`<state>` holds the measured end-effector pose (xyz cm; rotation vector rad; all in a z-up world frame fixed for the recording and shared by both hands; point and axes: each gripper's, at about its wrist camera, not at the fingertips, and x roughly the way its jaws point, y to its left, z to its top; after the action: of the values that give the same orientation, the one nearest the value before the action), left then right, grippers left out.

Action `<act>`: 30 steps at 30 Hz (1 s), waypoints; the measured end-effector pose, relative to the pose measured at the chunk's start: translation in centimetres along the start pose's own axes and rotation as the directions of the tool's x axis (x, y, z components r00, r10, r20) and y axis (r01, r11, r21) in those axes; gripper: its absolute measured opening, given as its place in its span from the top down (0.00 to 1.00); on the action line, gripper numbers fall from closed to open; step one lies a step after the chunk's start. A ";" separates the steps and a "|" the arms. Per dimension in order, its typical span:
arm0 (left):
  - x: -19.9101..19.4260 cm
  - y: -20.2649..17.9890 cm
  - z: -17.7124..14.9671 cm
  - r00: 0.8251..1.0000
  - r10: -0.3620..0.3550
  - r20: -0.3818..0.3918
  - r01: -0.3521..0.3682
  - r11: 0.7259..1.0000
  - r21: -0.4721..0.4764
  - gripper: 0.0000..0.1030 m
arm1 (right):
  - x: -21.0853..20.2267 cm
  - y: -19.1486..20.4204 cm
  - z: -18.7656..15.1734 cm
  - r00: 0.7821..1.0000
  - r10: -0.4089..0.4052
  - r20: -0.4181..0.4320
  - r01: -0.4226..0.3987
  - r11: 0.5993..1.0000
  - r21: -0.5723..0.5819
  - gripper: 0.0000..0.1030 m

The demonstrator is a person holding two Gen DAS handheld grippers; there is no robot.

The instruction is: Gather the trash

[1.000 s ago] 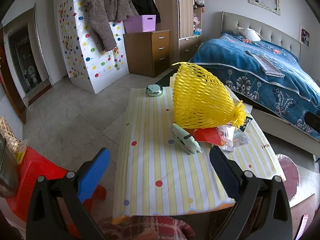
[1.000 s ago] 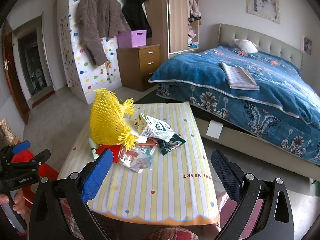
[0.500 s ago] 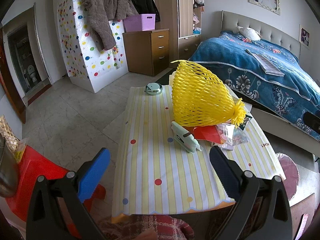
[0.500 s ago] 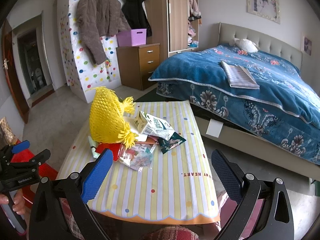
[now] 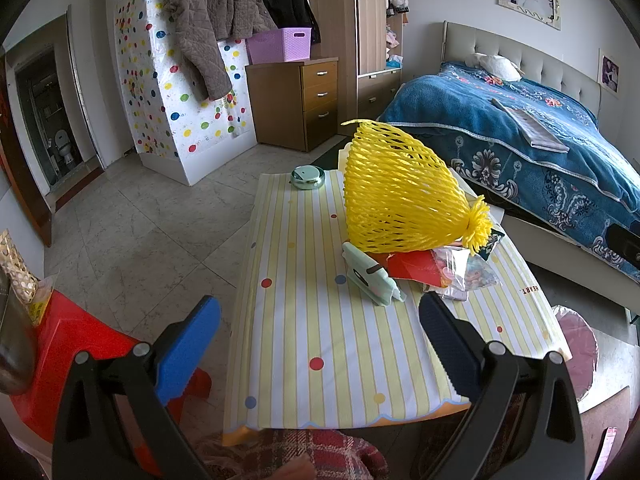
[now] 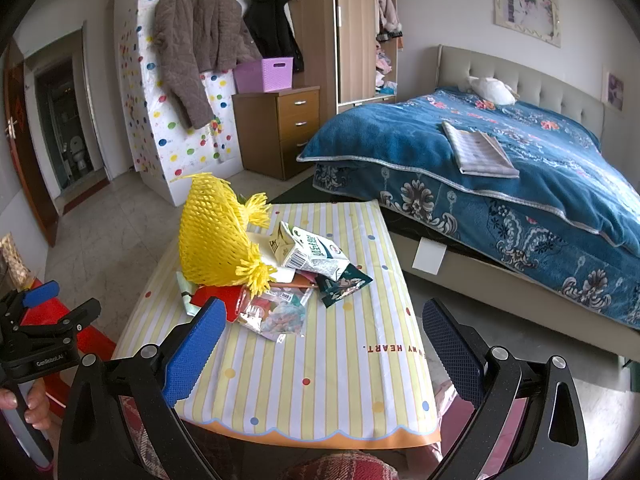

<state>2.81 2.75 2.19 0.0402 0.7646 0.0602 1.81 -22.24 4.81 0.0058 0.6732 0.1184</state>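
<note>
Well, table point(image 6: 320, 380) near edge bare (trash pile point(image 6: 272, 268) midway)

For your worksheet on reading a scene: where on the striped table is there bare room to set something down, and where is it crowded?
Bare: the near end of the table below the clear wrapper, and the strip between the round tin and yellow net. Crowded: the trash pile mid-table.

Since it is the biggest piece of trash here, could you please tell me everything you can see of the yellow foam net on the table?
The yellow foam net is a soft-looking open mesh sleeve, puffed into a cone. Its wide mouth faces the far end of the striped table; the narrow end is bunched into a frayed tassel. It lies on its side atop the pile, resting on the red wrapper and beside the milk carton. Neither hand-held gripper touches it.
</note>
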 end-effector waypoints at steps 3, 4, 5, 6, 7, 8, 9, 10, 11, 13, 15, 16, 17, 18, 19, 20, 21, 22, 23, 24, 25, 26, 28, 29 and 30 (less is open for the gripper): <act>0.0 0.0 0.0 1.000 -0.001 0.001 0.001 1.000 0.001 0.06 | 0.1 0.0 -0.1 1.000 0.000 0.000 0.000 1.000 0.000 0.05; 0.0 0.0 0.0 1.000 -0.001 0.001 0.001 1.000 0.001 0.06 | 0.1 0.0 -0.1 1.000 0.001 0.000 -0.001 1.000 0.000 0.05; 0.0 0.1 0.0 1.000 -0.001 0.000 0.001 1.000 0.000 0.06 | 0.2 0.0 -0.1 1.000 0.001 0.000 -0.001 1.000 0.000 0.05; 0.0 0.0 -0.1 1.000 -0.002 0.000 0.002 1.000 0.000 0.06 | 0.2 0.1 -0.1 1.000 0.001 0.001 -0.001 1.000 0.001 0.05; 0.0 -0.1 -0.2 1.000 -0.003 -0.001 0.003 1.000 0.000 0.06 | 0.3 0.1 -0.1 1.000 0.001 0.000 -0.001 1.000 0.000 0.05; 0.0 -0.1 -0.3 1.000 -0.002 -0.002 0.002 1.000 0.000 0.06 | 0.3 0.1 -0.1 1.000 0.001 -0.001 -0.001 1.000 0.000 0.05; 0.0 -0.1 -0.3 1.000 -0.003 -0.003 0.003 1.000 -0.001 0.06 | 0.4 0.1 -0.1 1.000 0.003 -0.002 -0.003 1.000 0.000 0.05; 0.1 -0.1 -0.4 1.000 -0.005 -0.004 0.005 1.000 -0.002 0.06 | 0.5 0.0 -0.1 1.000 0.007 -0.004 -0.007 1.000 0.000 0.05; 0.5 0.0 -0.4 1.000 -0.008 -0.010 0.008 1.000 -0.003 0.06 | 0.4 -0.2 -0.1 1.000 0.014 -0.007 -0.014 1.000 -0.001 0.05; 0.9 0.0 -0.4 1.000 -0.011 -0.015 0.011 1.000 -0.002 0.06 | 0.5 -0.3 -0.2 1.000 0.024 -0.002 -0.024 1.000 -0.009 0.05; 1.6 0.1 -0.3 1.000 -0.003 -0.019 0.003 1.000 0.002 0.06 | 0.6 -0.3 -0.2 1.000 0.023 0.011 -0.022 0.999 -0.024 0.05; 1.9 0.2 -0.2 1.000 0.000 -0.020 0.000 1.000 0.005 0.06 | 1.5 -0.2 -0.6 1.000 0.012 0.012 -0.012 0.999 -0.030 0.05; 2.3 0.3 0.0 1.000 0.001 -0.018 -0.001 1.000 0.009 0.06 | 2.1 0.0 -1.2 1.000 0.000 0.019 0.001 0.999 -0.035 0.05; 2.6 0.3 0.1 1.000 0.006 -0.016 -0.006 1.000 0.013 0.07 | 2.3 0.0 -1.0 0.999 -0.008 0.038 0.009 0.999 -0.043 0.05; 3.0 0.3 0.3 1.000 0.011 -0.014 -0.011 1.000 0.017 0.07 | 2.5 0.1 -0.5 0.997 -0.025 0.068 0.030 0.997 -0.070 0.05; 3.4 0.3 0.5 1.000 0.007 -0.007 -0.007 1.000 0.025 0.07 | 2.6 0.1 -0.2 0.997 -0.010 0.083 0.016 0.997 -0.070 0.05; 3.9 0.2 0.7 1.000 0.000 -0.003 0.000 0.999 0.037 0.07 | 2.5 0.5 0.3 0.988 -0.039 0.152 0.060 0.989 -0.137 0.05; 4.4 0.0 0.9 1.000 -0.009 0.002 0.009 0.999 0.048 0.07 | 2.7 0.6 0.6 0.986 -0.038 0.162 0.063 0.987 -0.149 0.05; 4.9 -0.1 1.1 1.000 -0.018 0.008 0.017 0.998 0.059 0.07 | 2.9 0.7 0.8 0.987 -0.048 0.155 0.072 0.986 -0.153 0.05; 5.5 -0.2 1.3 1.000 -0.024 0.009 0.023 0.997 0.067 0.07 | 3.4 0.7 0.9 0.991 -0.063 0.118 0.083 0.982 -0.170 0.05; 6.0 -0.1 1.6 0.999 -0.031 0.007 0.030 0.997 0.073 0.07 | 4.0 0.7 0.8 0.995 -0.071 0.074 0.083 0.980 -0.182 0.05; 6.6 -0.2 1.9 0.999 -0.045 0.011 0.044 0.996 0.078 0.07 | 4.5 0.7 0.8 0.996 -0.080 0.046 0.088 0.978 -0.191 0.05; 7.7 -0.3 2.5 0.998 -0.064 0.010 0.063 0.994 0.088 0.07 | 6.1 0.1 0.5 0.987 -0.152 -0.046 0.136 0.960 -0.245 0.05; 8.1 -0.4 2.7 0.997 -0.081 0.010 0.080 0.992 0.094 0.07 | 6.4 0.0 0.7 0.985 -0.169 -0.047 0.152 0.956 -0.252 0.05; 8.6 -0.6 3.0 0.995 -0.097 0.011 0.095 0.990 0.100 0.07 | 6.8 -0.2 0.8 0.984 -0.172 -0.049 0.155 0.956 -0.250 0.06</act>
<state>11.07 2.74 -1.64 0.0984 0.7520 -0.0701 7.63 -21.67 1.19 -0.2931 0.7235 0.0414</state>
